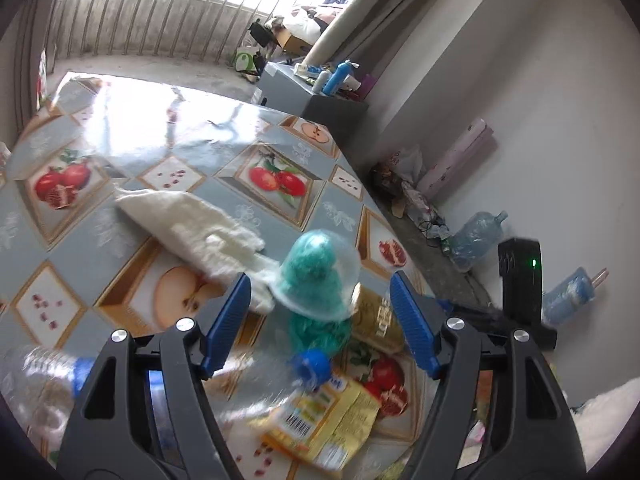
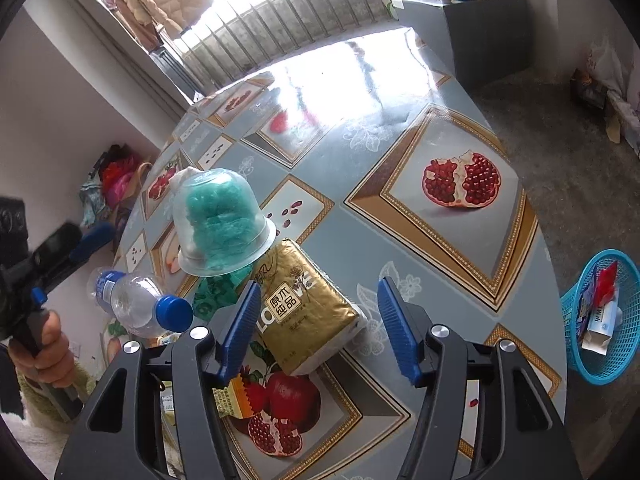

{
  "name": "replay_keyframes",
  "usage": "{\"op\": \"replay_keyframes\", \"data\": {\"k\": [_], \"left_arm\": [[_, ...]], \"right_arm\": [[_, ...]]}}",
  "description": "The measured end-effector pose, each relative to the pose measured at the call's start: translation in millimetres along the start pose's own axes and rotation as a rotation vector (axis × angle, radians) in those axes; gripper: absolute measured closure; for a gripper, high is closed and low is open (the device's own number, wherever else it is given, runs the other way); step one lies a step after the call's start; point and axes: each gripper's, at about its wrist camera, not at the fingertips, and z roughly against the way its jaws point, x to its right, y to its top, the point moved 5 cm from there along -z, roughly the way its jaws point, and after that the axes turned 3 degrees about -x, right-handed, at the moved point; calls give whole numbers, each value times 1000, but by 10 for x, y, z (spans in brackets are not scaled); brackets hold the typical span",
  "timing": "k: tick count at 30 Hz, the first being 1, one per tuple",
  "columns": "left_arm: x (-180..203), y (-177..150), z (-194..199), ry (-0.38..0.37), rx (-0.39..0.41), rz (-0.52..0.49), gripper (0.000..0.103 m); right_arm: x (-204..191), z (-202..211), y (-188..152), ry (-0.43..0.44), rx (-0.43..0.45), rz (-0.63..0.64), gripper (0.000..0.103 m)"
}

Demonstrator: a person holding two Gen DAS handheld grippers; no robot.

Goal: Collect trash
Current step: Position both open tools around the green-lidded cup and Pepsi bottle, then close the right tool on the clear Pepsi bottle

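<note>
Both the left gripper [image 1: 320, 292] and right gripper [image 2: 316, 304] are spread apart, empty; the plastic bottle [image 2: 138, 308] lies on the table [image 2: 400, 216], its base blurred, beside the inverted cup [image 2: 222, 220]

Close overhead views, shared table [image 1: 168, 128]

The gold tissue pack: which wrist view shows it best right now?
The right wrist view: the gold tissue pack lies whole and label up, just ahead of the open right gripper. In the left wrist view, the pack is mostly hidden behind the upturned cup and blurred.
</note>
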Motion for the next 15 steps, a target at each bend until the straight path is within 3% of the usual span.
{"op": "replay_keyframes", "data": {"k": [7, 15], "left_arm": [[-230, -381, 518, 13, 19, 73, 35], [-457, -779, 935, 71, 33, 117, 38]], "right_arm": [[-322, 163, 26, 67, 54, 116, 44], [-1444, -8, 98, 289, -30, 473, 44]]}}
